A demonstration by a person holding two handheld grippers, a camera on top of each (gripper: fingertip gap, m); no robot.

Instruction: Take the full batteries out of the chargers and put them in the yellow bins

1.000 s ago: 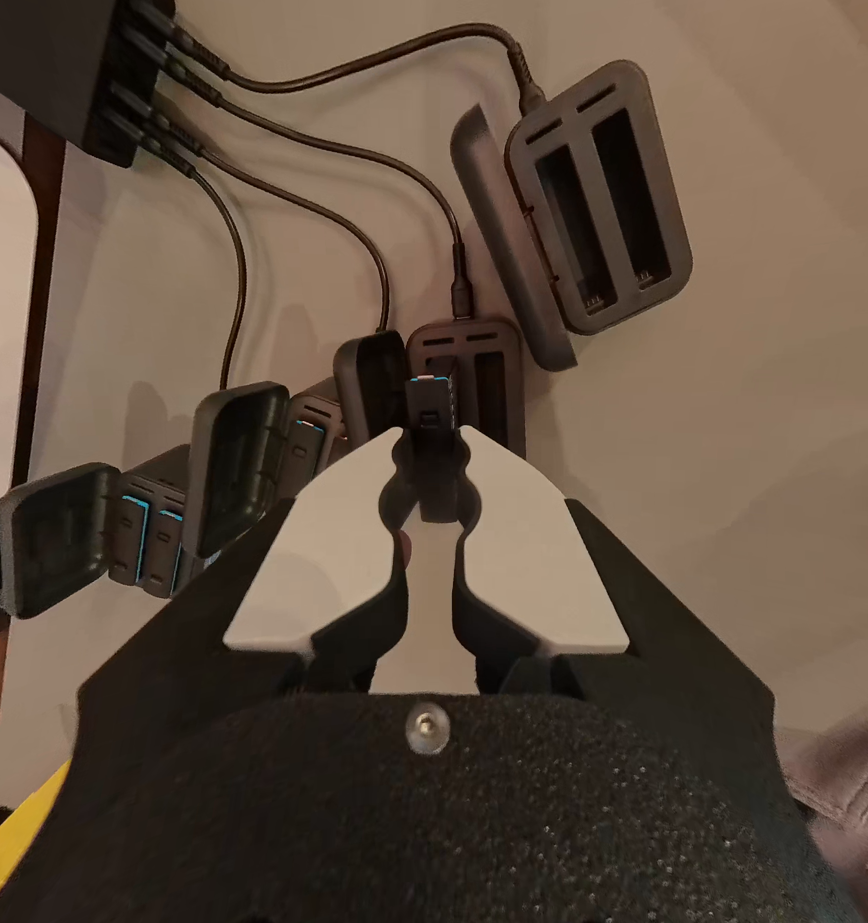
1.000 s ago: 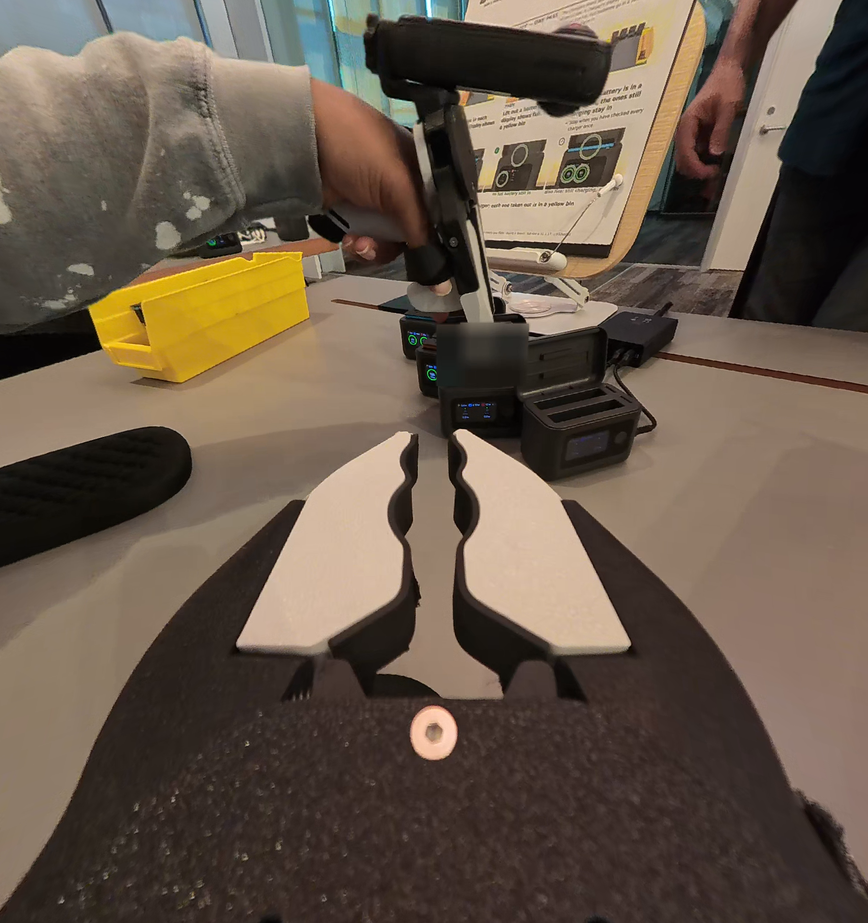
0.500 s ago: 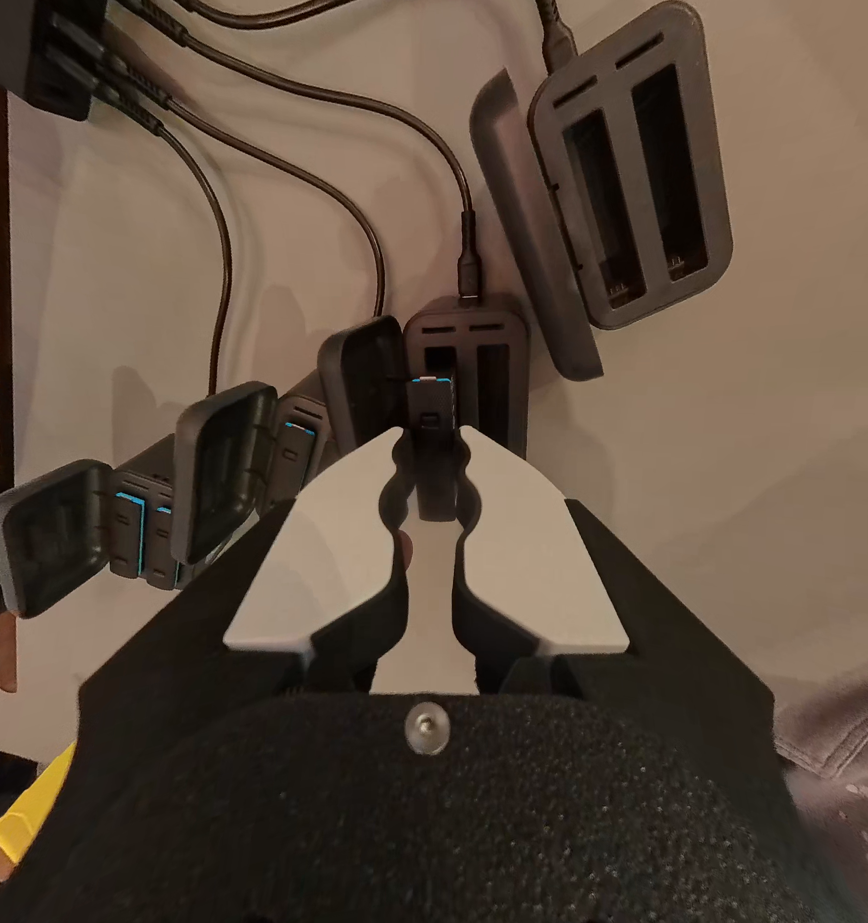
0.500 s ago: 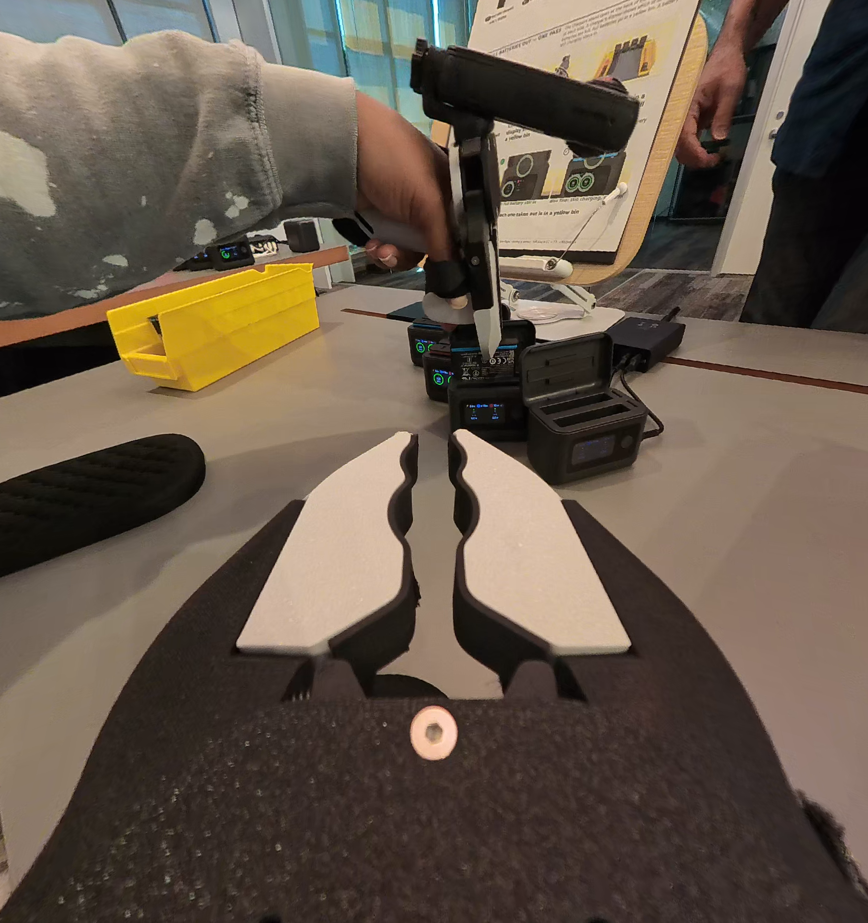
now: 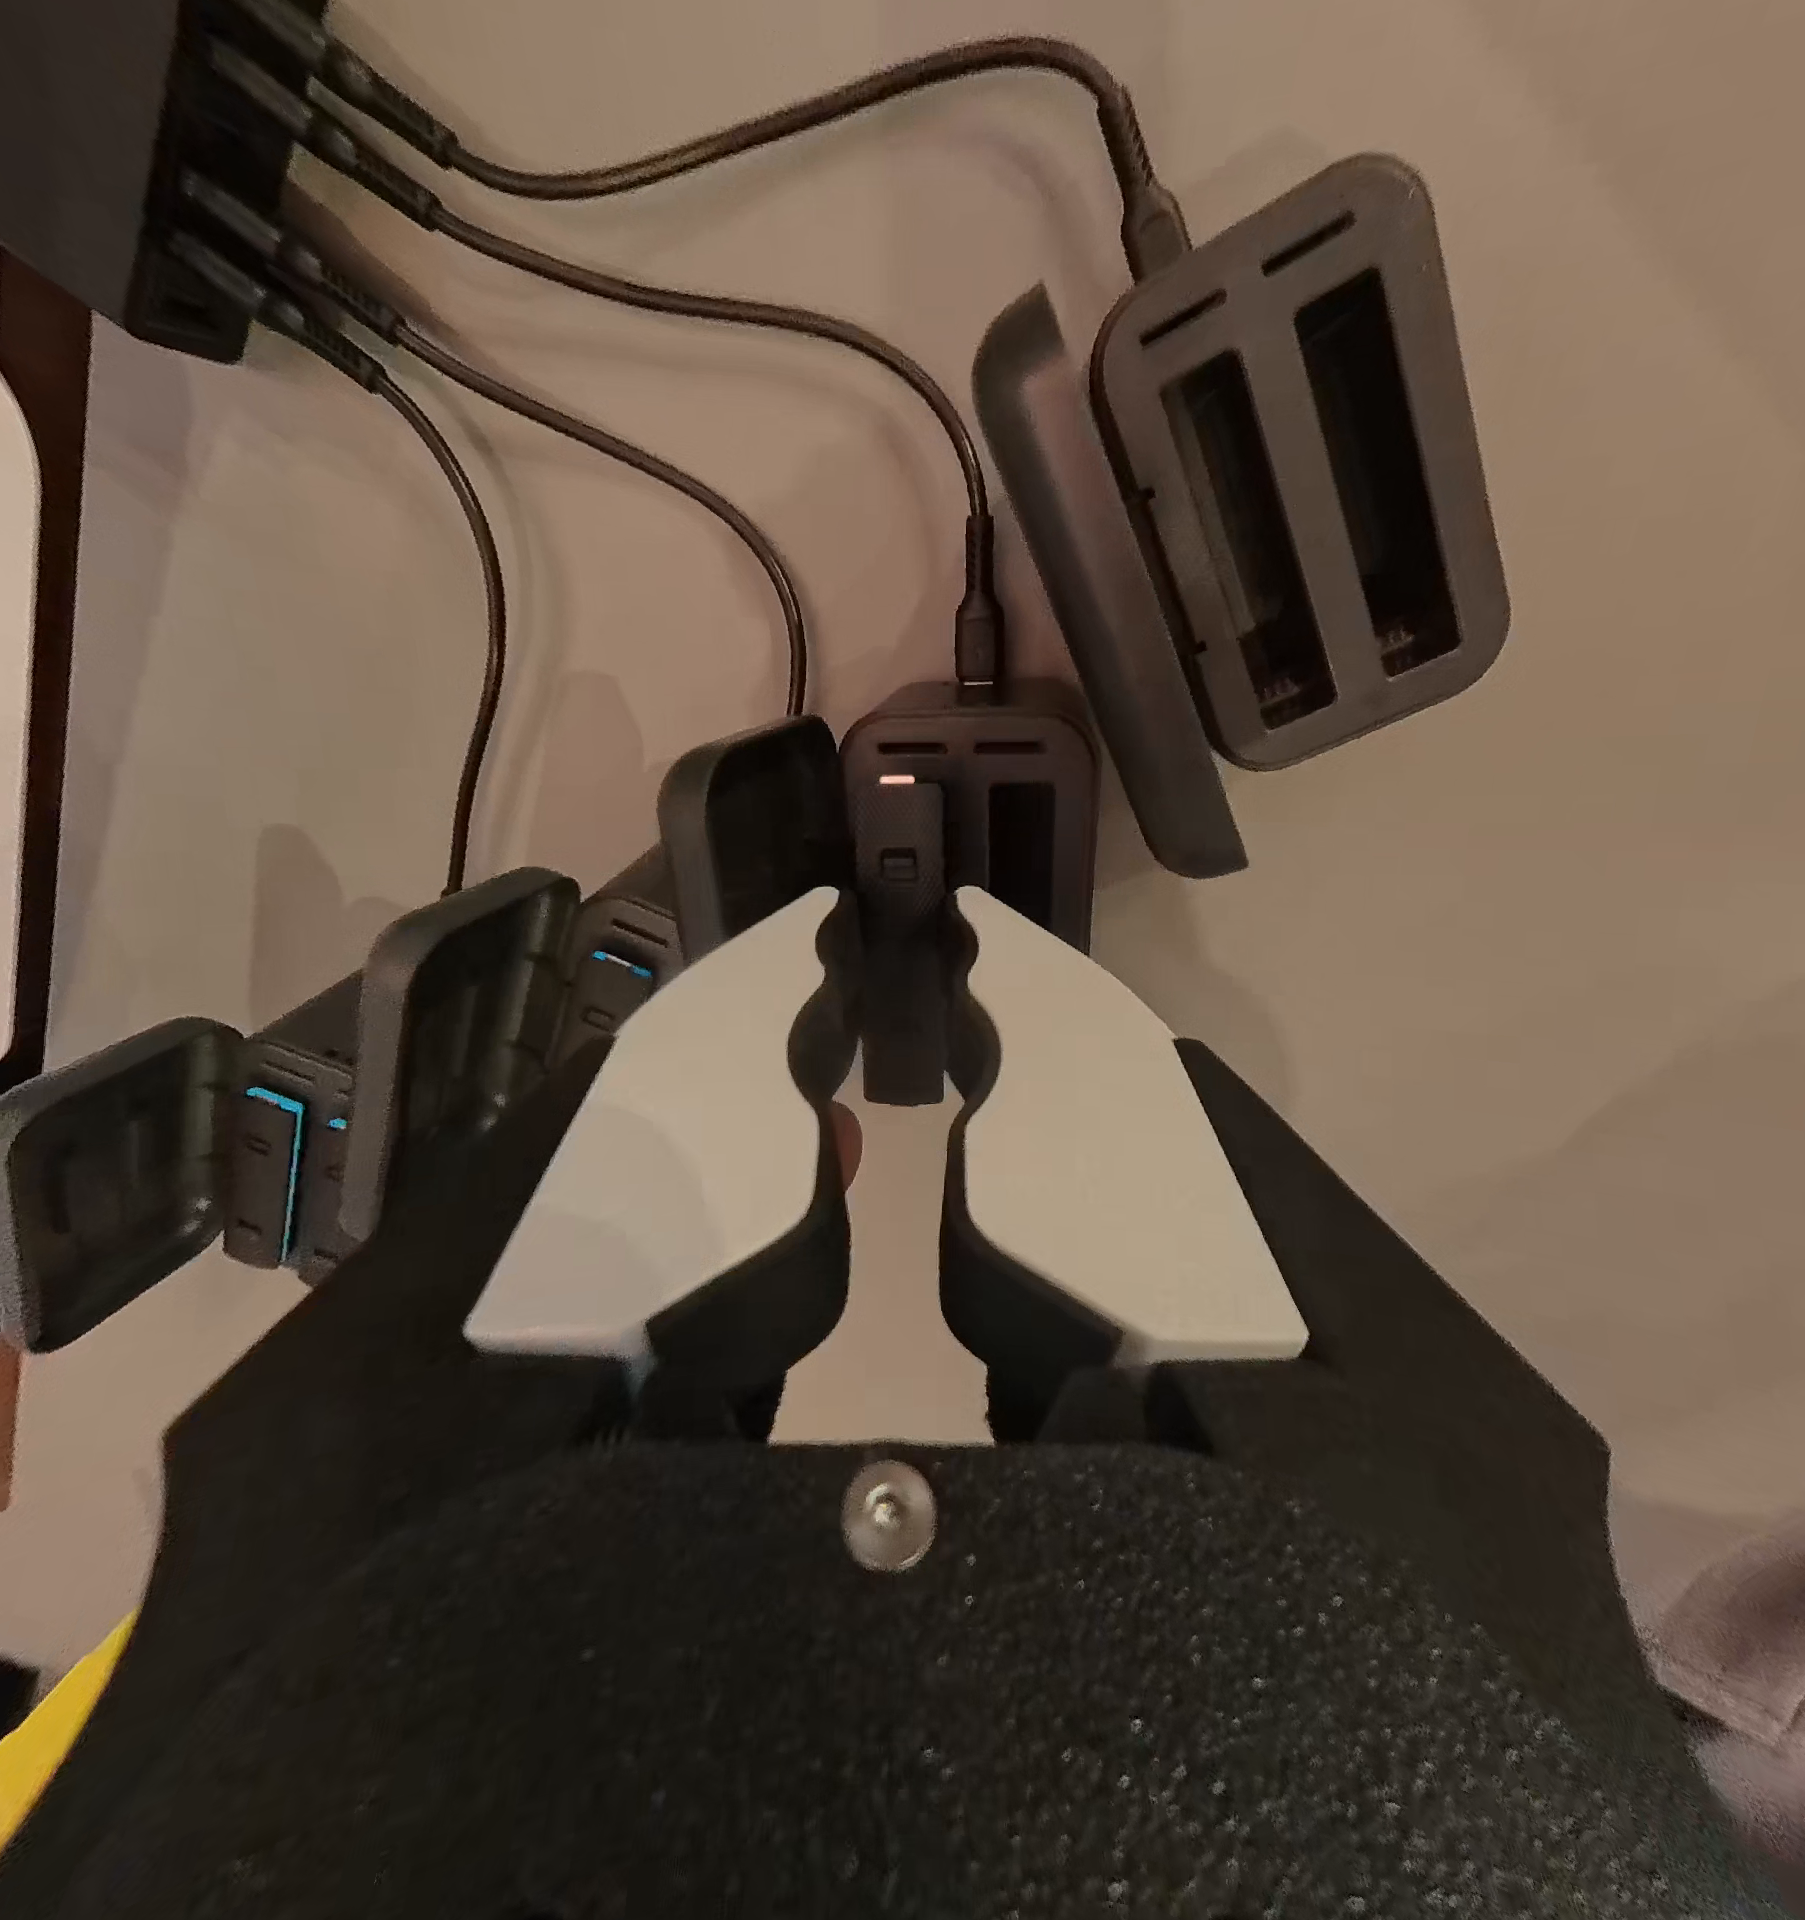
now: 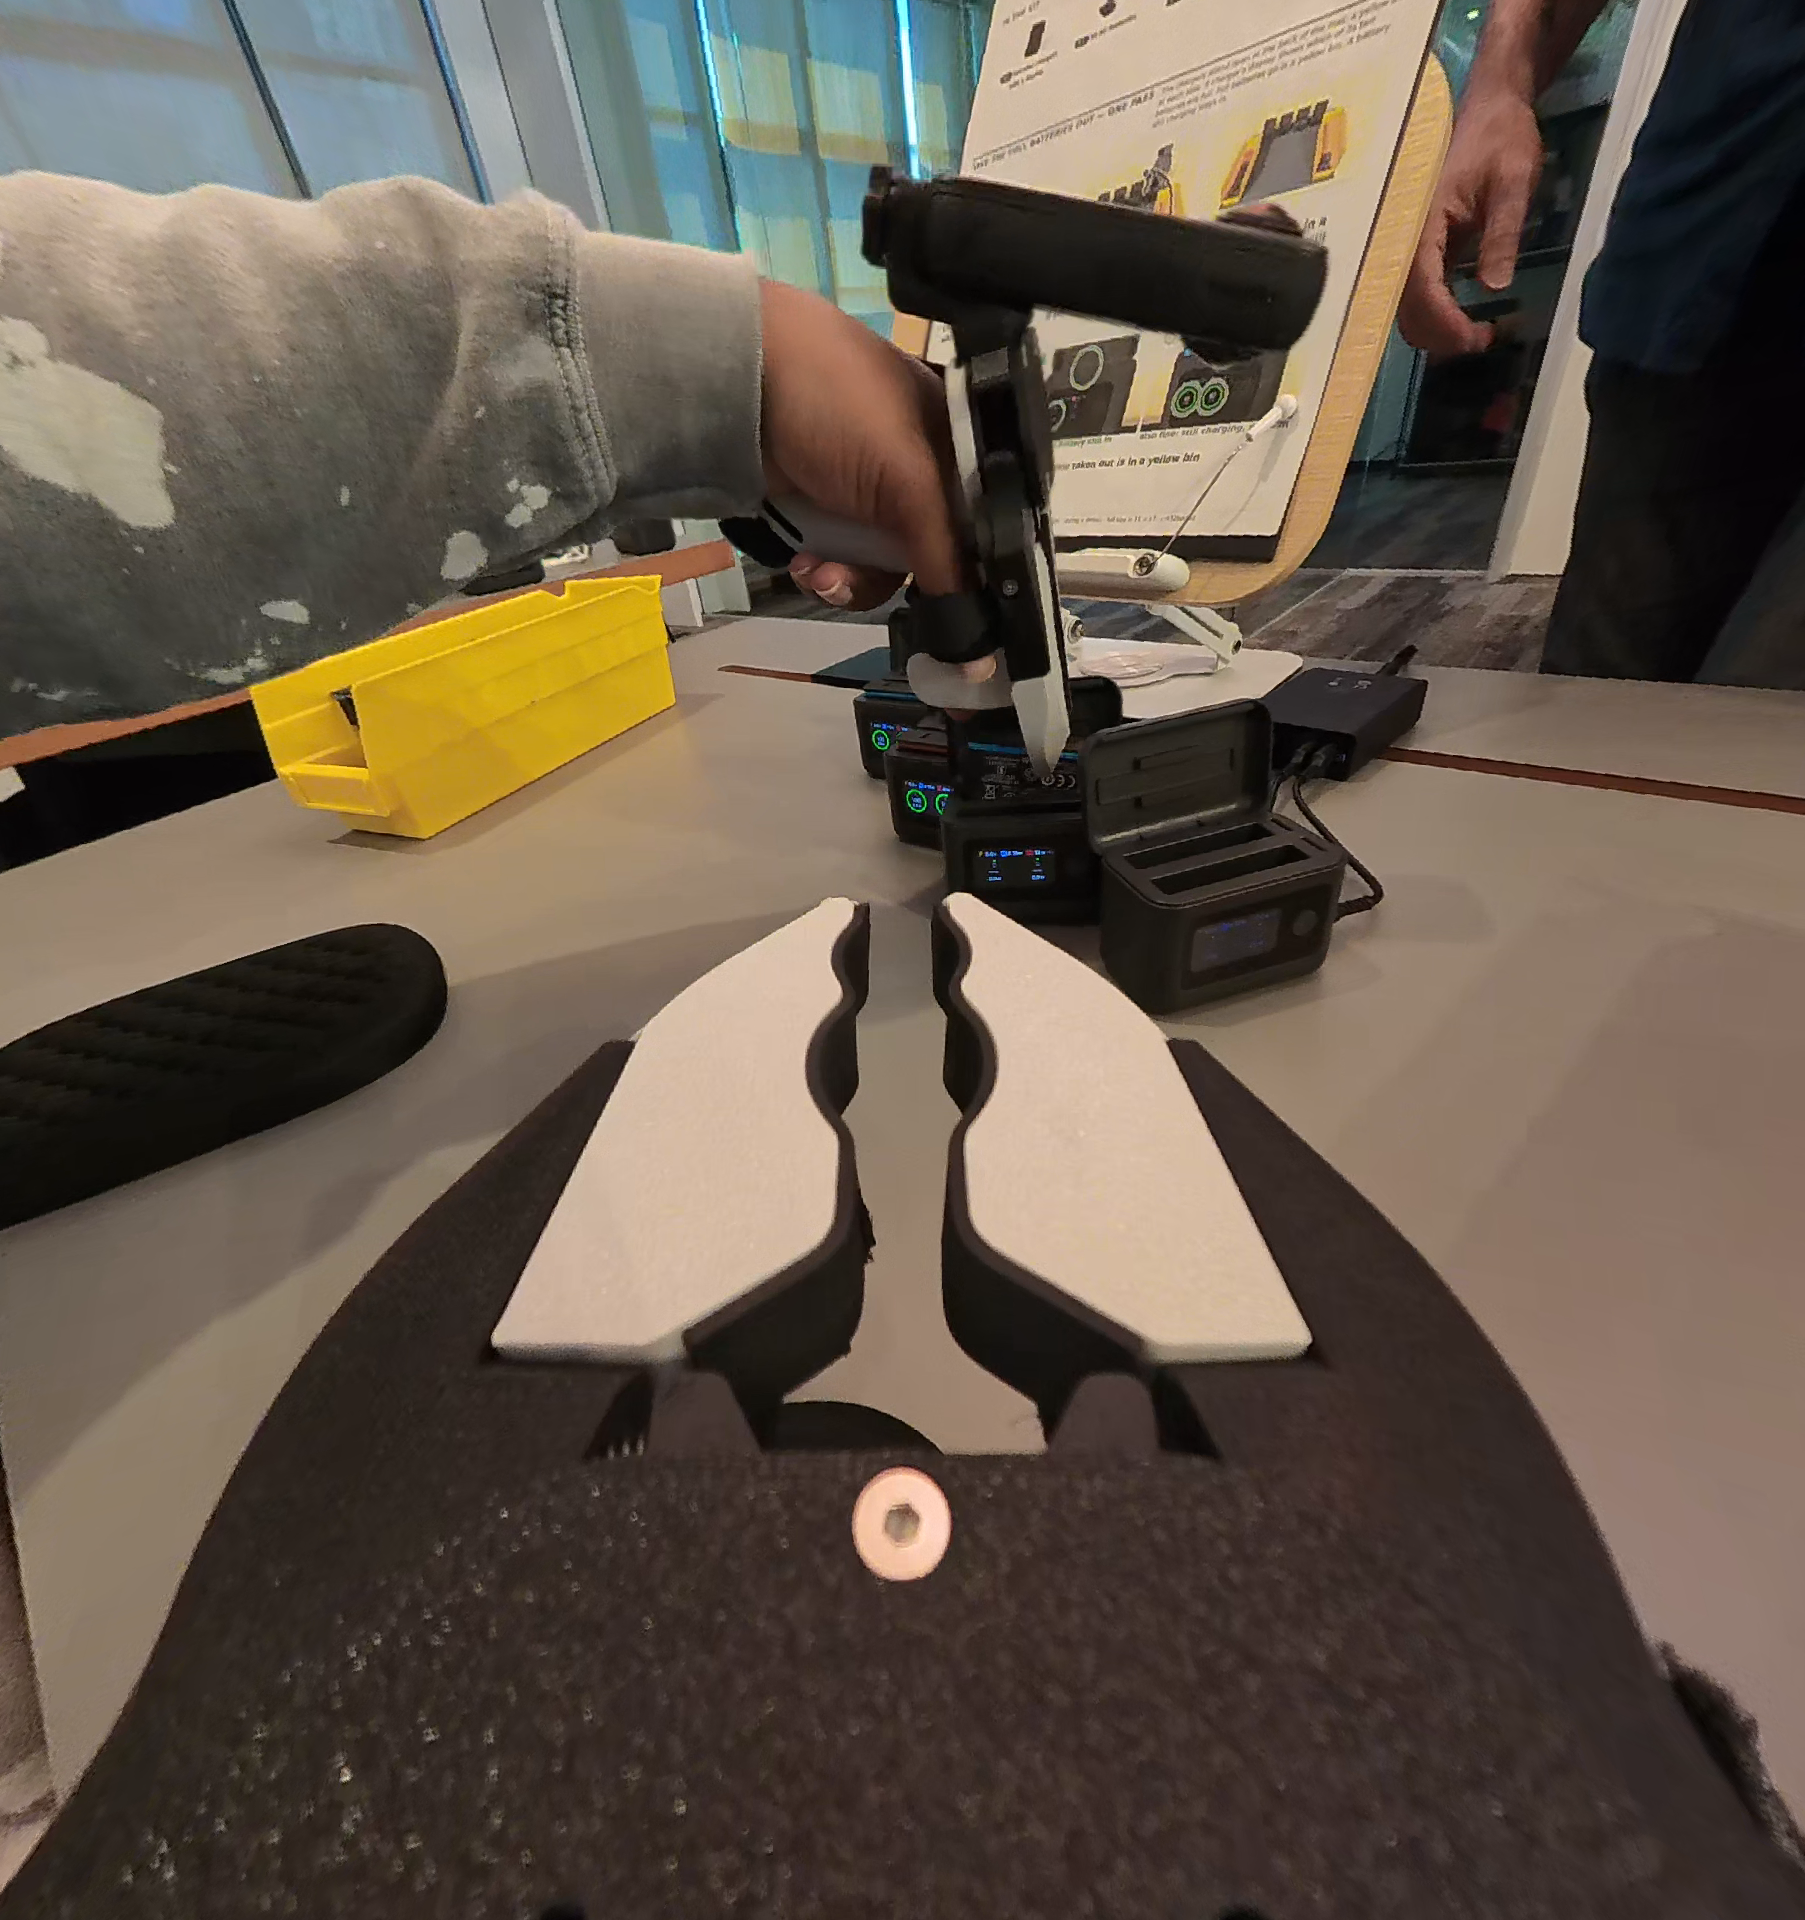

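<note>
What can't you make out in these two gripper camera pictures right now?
- Yellow bin contents: right wrist view, its wall hides them.
- Battery lower end: left wrist view, left gripper covers it.
- Charger screens: right wrist view, too small.
- Yellow bin in the left wrist view: cut off at the corner.

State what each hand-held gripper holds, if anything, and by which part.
The left hand-held gripper grips a dark battery by its upper end, flat sides between the fingers. The right hand-held gripper holds nothing.
</note>
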